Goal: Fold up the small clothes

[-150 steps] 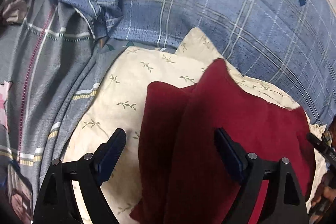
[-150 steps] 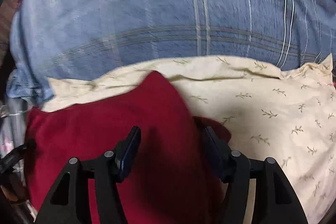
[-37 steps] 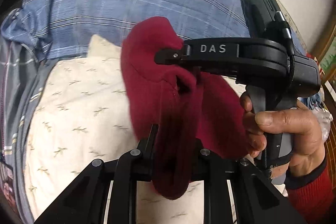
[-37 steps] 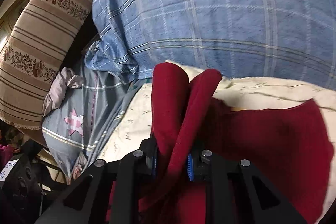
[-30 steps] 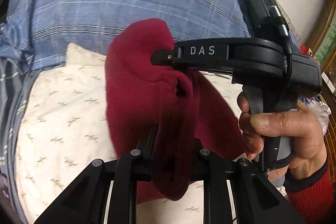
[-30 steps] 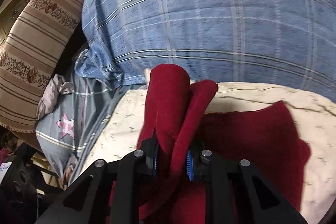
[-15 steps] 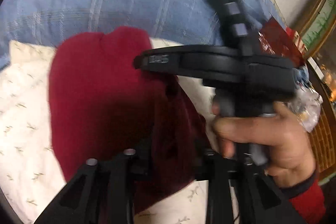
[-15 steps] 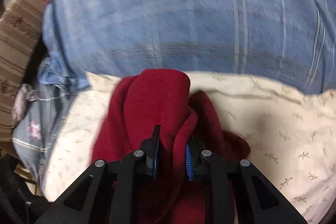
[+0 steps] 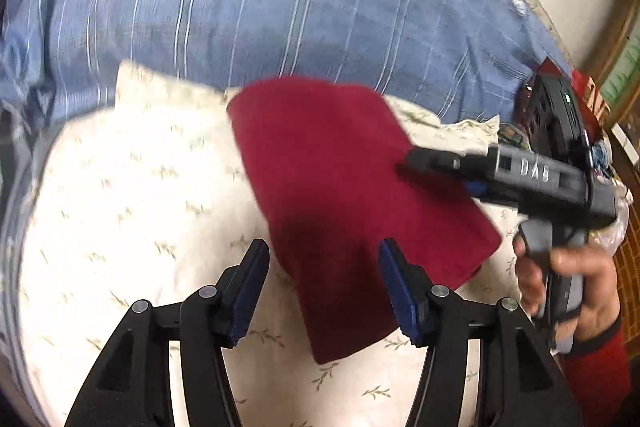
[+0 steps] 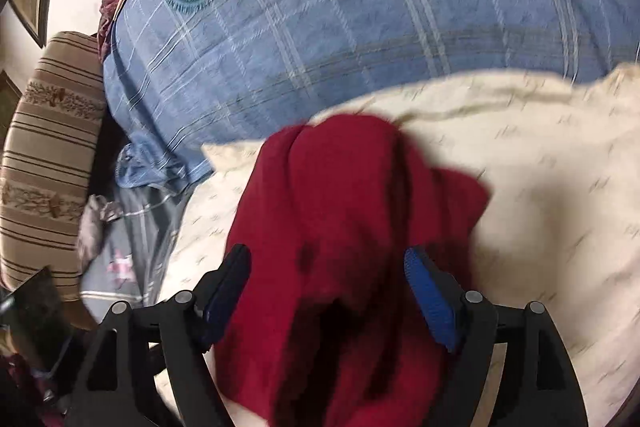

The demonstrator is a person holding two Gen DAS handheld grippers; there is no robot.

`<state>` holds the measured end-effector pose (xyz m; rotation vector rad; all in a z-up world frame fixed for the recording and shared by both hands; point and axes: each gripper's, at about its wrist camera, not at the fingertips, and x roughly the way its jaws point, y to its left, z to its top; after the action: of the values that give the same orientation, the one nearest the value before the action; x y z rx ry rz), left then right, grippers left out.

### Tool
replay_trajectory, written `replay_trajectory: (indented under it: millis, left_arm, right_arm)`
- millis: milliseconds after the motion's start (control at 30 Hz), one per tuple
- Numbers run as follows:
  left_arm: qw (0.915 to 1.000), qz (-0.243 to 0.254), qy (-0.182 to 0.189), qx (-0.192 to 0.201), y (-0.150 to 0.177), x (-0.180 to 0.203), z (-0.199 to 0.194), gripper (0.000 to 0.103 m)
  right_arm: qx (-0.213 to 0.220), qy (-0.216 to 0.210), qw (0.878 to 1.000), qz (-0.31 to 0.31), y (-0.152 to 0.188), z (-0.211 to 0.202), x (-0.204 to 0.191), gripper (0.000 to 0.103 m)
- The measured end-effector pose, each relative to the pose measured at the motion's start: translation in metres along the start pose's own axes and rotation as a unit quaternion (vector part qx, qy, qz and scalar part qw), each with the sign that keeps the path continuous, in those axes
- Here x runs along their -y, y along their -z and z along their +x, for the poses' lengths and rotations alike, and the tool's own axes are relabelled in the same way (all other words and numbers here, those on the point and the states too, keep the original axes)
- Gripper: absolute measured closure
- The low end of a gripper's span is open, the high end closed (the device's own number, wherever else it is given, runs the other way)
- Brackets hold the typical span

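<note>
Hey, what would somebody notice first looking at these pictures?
A dark red cloth lies folded on a cream leaf-print pillow, in the middle of both views. The left gripper and right gripper straddle it, jaws opening. Behind lies a blue plaid cover.

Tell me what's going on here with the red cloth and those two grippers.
A person is folding a small red garment on a cream leaf-print pillow, with a handheld gripper in each hand. Both grippers' jaws are opening. The left gripper and the right gripper each have the cloth lying between their pads, with no pad visibly pressing on it. The garment lies doubled over on the pillow, in front of a blue plaid cushion. In the left wrist view, the person's hand holds the right gripper's handle.
</note>
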<state>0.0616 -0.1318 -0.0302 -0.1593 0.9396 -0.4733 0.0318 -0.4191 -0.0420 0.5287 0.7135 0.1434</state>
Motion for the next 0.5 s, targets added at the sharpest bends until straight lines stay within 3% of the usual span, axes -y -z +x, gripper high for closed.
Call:
replay_trajectory:
  millis: [33,67,100,133,233,300,400,500]
  left_arm:
    - [1.0,-0.001,-0.001,-0.005,0.004,0.0,0.004,0.047]
    - [1.0,0.001,-0.002,-0.009,0.005,0.0,0.009,0.047]
    - [0.9999,0.005,-0.002,-0.013,0.007,0.0,0.014,0.047]
    - [0.9999,0.007,-0.001,-0.015,0.007,0.0,0.017,0.047]
    - [0.9999,0.003,0.0,-0.015,0.006,-0.002,0.03,0.047]
    - [0.9999,-0.002,-0.005,-0.012,0.002,-0.004,0.039,0.047]
    - [0.9998,-0.005,-0.008,-0.016,0.0,-0.004,0.045,0.046]
    - [0.9999,-0.001,-0.011,-0.007,0.005,-0.004,0.042,0.046]
  right_arm:
    - [-0.014,0.012,1.0,0.001,0.007,0.008,0.0,0.027]
    - [-0.017,0.032,0.999,-0.009,0.011,0.01,0.001,0.054]
    - [-0.014,0.059,0.998,-0.033,0.015,0.009,-0.002,0.071]
    - [-0.006,0.077,0.995,-0.067,0.019,0.005,-0.01,0.081]
    - [0.02,0.082,0.992,-0.092,0.038,-0.026,-0.012,0.096]
    - [0.024,0.116,0.988,-0.098,0.046,-0.027,-0.005,0.096]
    - [0.01,0.111,0.992,-0.065,0.049,-0.013,0.014,0.096]
    - [0.034,0.067,0.996,-0.053,0.045,-0.028,0.007,0.076]
